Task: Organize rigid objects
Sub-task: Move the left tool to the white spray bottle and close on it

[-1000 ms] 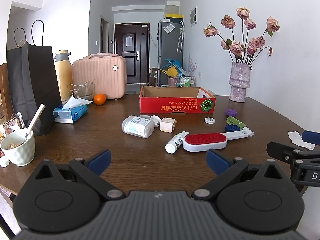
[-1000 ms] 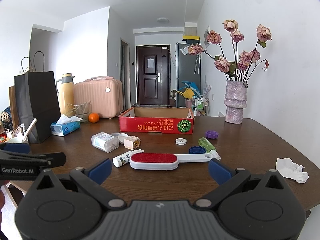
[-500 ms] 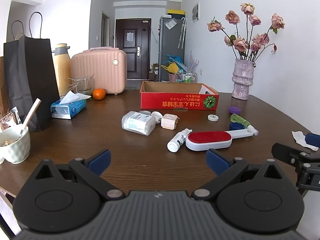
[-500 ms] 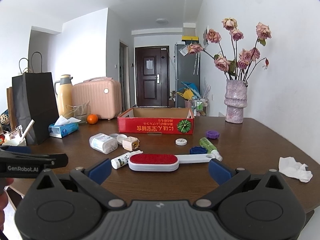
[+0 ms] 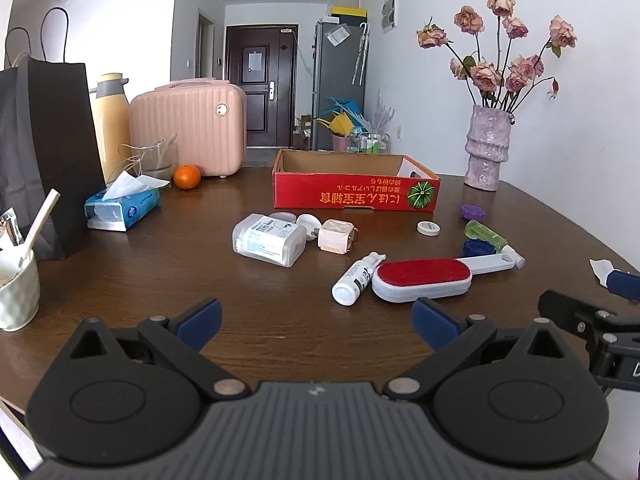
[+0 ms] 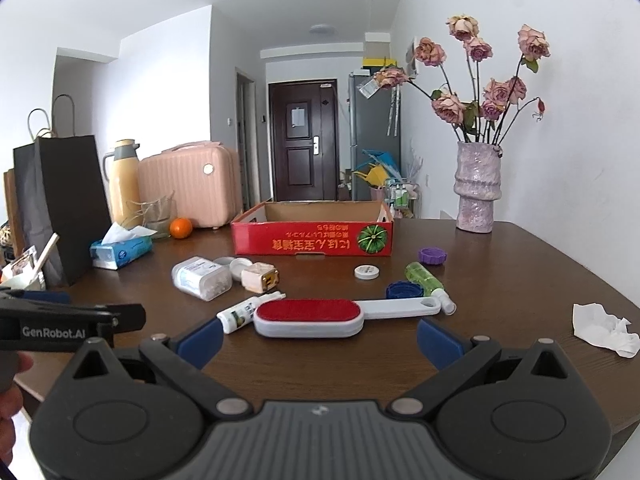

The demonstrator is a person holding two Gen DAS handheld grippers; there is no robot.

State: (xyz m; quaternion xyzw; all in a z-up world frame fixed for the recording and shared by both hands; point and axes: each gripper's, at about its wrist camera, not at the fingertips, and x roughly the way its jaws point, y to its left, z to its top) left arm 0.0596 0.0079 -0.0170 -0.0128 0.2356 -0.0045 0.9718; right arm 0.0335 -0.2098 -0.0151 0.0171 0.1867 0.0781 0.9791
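Note:
A red cardboard box (image 5: 356, 196) (image 6: 312, 238) stands open at mid-table. In front of it lie a red-and-white lint brush (image 5: 424, 278) (image 6: 310, 316), a small white spray bottle (image 5: 356, 278) (image 6: 240, 314), a clear plastic container (image 5: 268, 240) (image 6: 202, 278), a beige charger block (image 5: 336, 236) (image 6: 262, 278), a green bottle (image 5: 486, 236) (image 6: 424, 280), and blue (image 6: 404, 290), purple (image 6: 432, 256) and white (image 6: 367, 271) caps. My left gripper (image 5: 316, 320) is open and empty near the table's front edge. My right gripper (image 6: 318, 336) is open and empty, just short of the brush.
At the left stand a black paper bag (image 5: 48, 140), a tissue pack (image 5: 122, 206), an orange (image 5: 187, 176), a thermos (image 5: 110, 124), a pink case (image 5: 192, 128) and a white cup (image 5: 16, 292). A vase of roses (image 6: 478, 188) stands back right. A crumpled tissue (image 6: 604, 328) lies at right.
Both grippers have moved slightly forward toward the objects; the table items look a little nearer. Nothing on the table has moved.

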